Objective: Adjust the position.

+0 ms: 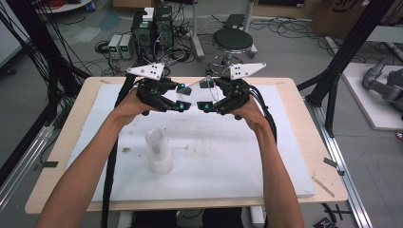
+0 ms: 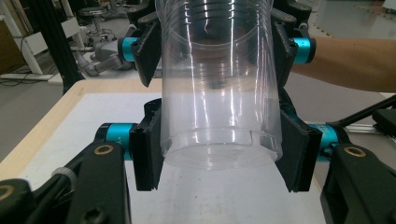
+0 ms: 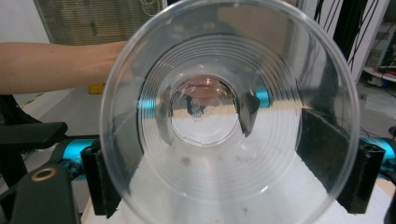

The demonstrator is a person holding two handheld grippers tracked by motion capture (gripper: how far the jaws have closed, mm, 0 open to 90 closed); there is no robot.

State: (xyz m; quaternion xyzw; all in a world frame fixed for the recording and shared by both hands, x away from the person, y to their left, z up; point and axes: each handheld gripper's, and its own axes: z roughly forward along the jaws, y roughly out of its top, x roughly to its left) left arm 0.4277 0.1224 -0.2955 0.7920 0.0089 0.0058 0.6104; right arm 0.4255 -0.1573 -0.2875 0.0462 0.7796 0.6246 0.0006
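Clear cup [image 2: 219,93] held up in mid-air, well above the white mat [image 1: 228,161], past the far side of the cup stack [image 1: 158,151]. Left gripper [image 1: 179,97] clamped on the cup's base end, pads [image 2: 144,154] pressing both sides of the wall. Right gripper [image 1: 207,95] clamped nr the rim end, cup mouth facing straight into right gripper view [image 3: 229,116]. Cup lying roughly horizontal btwn the two grippers, tips facing each other. Both forearms stretched fwd from the near table edge, wrists turned inward, hands [image 1: 130,107] level w/ each other. Looks like a handover or a pull-apart step, mid-way. Next move prob calls for one gripper letting go while the other keeps a gentle squeeze; thin plastic, easy to crush. Then down toward the cup stack, if stacking.
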